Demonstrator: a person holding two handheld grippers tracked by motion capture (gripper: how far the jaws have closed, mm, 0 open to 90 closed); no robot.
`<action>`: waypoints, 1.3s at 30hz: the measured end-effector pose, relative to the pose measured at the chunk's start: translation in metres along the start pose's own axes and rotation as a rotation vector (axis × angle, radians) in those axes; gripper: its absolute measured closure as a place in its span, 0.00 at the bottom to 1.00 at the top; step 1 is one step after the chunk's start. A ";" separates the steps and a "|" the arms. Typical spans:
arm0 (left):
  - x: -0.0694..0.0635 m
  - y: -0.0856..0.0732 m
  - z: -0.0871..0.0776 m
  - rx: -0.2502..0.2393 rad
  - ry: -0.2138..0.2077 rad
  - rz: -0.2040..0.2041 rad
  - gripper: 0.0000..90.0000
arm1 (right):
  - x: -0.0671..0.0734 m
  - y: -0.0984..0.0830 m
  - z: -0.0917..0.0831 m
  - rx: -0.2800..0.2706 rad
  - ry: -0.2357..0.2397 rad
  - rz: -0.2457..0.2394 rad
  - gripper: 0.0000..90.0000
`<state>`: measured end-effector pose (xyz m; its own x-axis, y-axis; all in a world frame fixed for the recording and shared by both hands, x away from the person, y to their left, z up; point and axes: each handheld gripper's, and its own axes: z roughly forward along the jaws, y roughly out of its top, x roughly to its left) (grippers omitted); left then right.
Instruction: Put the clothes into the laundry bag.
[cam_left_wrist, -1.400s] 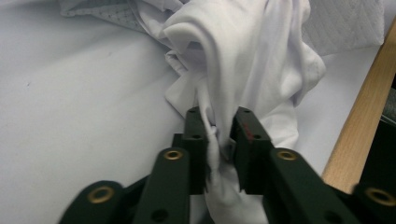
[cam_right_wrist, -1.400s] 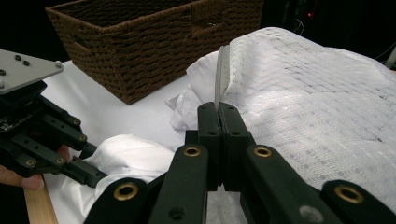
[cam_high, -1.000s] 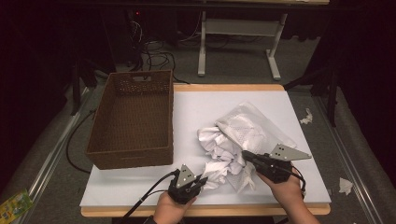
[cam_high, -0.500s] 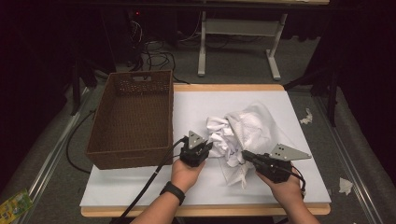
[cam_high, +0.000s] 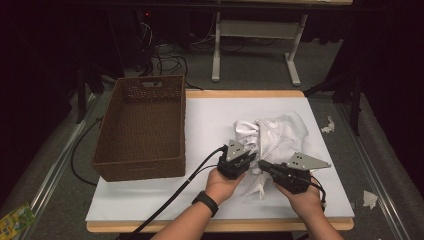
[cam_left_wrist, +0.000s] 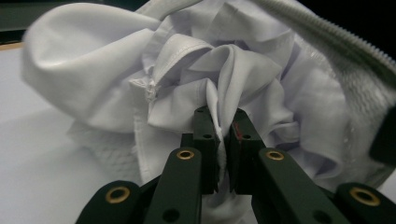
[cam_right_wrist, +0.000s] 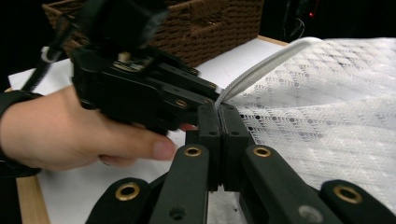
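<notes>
Moved: since the picture of half a second ago, we see the left gripper keep its place at the near left edge of the crumpled white cloth garment, and the bundle looks drawn in a little tighter; the right gripper has hardly shifted.
Left fingers: pressed together on a fold of the garment, cloth pinched between them.
Right fingers: closed on a ribbed white edge band of the same garment, next to its open mesh panel.
Where it lies: on the white surface, right of the brown woven basket and apart from it.
Handling: we judge it light, soft and limp, sure to sag and unfold when lifted; hems and the ribbed band give the firmest hold, since the mesh may snag.
Writing: no brand or label we can read.
</notes>
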<state>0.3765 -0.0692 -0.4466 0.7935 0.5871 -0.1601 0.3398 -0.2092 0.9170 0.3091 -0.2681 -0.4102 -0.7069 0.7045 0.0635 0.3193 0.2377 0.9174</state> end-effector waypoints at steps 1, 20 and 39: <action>-0.002 0.001 0.003 -0.002 -0.006 0.004 0.94 | 0.001 0.000 -0.001 -0.003 0.003 0.000 1.00; -0.010 -0.001 0.034 -0.013 -0.056 -0.015 0.88 | 0.007 0.005 -0.014 -0.104 0.101 0.019 1.00; 0.020 -0.026 -0.065 0.040 -0.003 0.057 0.43 | 0.002 0.003 -0.013 -0.079 0.020 0.008 1.00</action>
<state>0.3506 -0.0013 -0.4495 0.8137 0.5709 -0.1088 0.3138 -0.2739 0.9091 0.3005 -0.2743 -0.4023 -0.7176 0.6921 0.0780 0.2744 0.1780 0.9450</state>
